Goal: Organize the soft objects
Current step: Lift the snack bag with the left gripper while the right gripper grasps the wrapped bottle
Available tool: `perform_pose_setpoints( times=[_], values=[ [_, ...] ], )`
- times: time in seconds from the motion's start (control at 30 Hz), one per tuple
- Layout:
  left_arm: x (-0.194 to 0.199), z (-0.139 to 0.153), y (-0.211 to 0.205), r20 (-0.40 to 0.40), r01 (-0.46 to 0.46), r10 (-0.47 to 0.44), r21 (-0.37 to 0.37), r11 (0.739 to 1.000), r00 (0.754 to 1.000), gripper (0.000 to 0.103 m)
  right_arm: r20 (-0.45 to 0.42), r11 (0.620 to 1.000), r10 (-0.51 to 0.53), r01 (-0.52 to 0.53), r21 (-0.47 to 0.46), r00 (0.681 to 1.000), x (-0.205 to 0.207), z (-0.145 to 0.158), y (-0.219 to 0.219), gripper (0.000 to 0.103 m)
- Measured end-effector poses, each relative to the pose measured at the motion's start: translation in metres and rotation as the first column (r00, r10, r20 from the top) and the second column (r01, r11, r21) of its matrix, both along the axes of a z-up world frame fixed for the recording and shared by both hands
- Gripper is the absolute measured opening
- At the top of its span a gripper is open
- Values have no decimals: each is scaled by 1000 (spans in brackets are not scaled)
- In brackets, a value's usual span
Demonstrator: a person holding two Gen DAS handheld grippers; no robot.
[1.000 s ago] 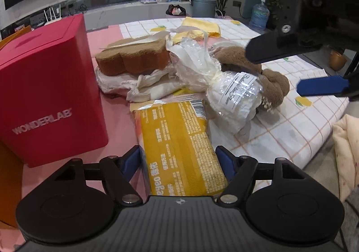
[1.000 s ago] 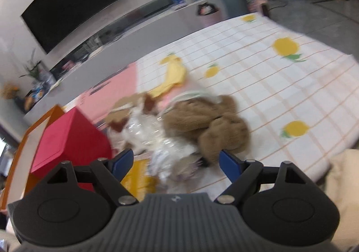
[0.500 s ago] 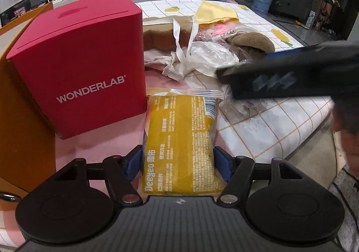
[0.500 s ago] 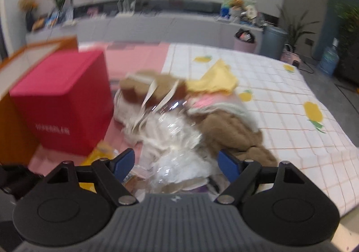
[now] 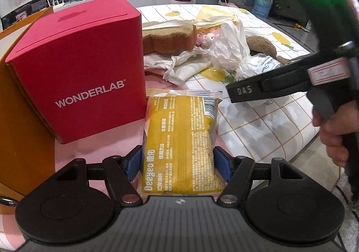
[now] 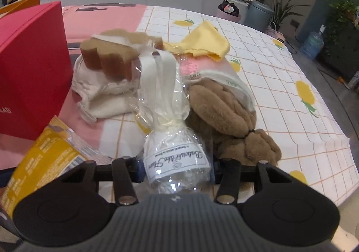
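Big change since a second ago: right claw swung down over the pile and is now closing around the clear wrapped bundle on the desk, while left claw stays clamped on the yellow packet, so both seem ready to sort.

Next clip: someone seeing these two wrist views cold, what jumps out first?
The bright red WONDERLAB box dominates the left, standing on the pink cloth. Beside it, a yellow Deeyeo wipes packet sits between the left gripper's jaws. In the right wrist view, the right gripper's jaws are closing around a clear crinkly plastic bag with a white label, in front of a fluffy brown plush toy.
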State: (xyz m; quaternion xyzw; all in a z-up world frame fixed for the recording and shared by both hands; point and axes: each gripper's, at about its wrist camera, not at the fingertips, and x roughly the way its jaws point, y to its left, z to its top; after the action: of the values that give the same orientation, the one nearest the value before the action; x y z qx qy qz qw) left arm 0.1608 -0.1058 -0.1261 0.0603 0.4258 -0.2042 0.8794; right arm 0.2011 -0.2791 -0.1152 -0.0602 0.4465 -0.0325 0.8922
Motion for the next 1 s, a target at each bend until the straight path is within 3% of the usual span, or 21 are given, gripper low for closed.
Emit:
perform_pose_setpoints(
  times=[0.4, 0.67, 0.83, 1.0],
  values=[
    [-11, 1, -11, 53, -70, 71, -28, 997, 996, 74, 48, 979, -30, 20, 205, 998, -31, 36, -14, 44],
    [-13, -1, -17, 90, -70, 72, -27, 997, 993, 73, 73, 962, -83, 61, 268, 994, -37, 45, -27, 45],
    [-23, 3, -20, 110, -64, 63, 9, 998, 992, 71, 114, 945, -71, 30, 325, 991, -48, 57, -34, 45],
    [-44, 18, -9, 122, -89, 91, -19, 996, 988, 70, 158, 930, -48, -14, 368, 986, -58, 71, -32, 45]
  ],
)
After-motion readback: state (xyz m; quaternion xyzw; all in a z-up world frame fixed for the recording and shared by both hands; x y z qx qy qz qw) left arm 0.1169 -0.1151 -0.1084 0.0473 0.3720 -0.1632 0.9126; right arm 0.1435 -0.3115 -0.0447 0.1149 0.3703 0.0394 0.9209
